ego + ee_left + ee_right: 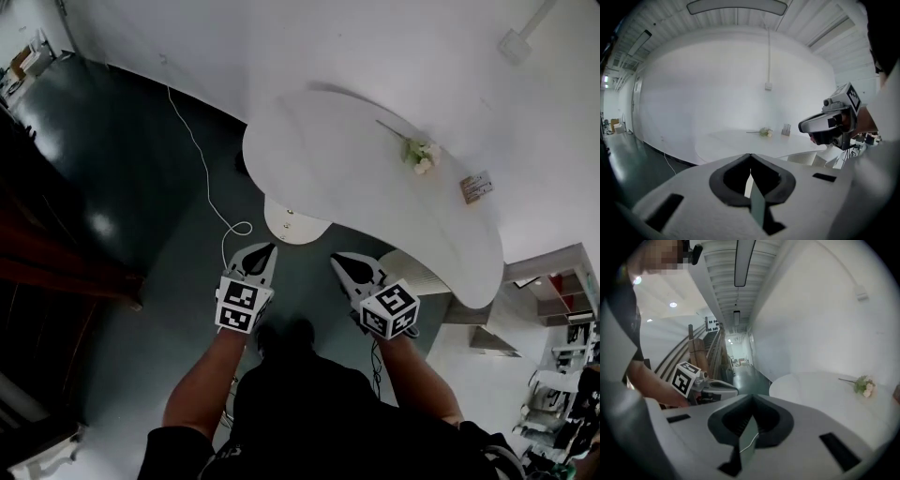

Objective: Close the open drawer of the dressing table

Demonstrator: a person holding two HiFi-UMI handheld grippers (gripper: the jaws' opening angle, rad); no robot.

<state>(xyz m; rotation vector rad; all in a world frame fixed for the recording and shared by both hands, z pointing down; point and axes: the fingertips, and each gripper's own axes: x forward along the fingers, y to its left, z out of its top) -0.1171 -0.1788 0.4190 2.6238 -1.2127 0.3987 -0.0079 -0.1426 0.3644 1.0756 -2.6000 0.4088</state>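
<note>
Topping the dressing table (328, 159), what seems a card (476, 186) bears unreadable print.

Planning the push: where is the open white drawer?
Head view, centre: the white drawer juts from under the rounded white tabletop, just ahead of the left gripper.

Legible text: none showing. Card (476, 187) standing on table (319, 141): print showing, too small and blurred for reading.

White dressing table (366, 178), dark grey floor (131, 178), cream flowers (423, 156), left gripper (270, 248) white with black-and-white markers
</note>
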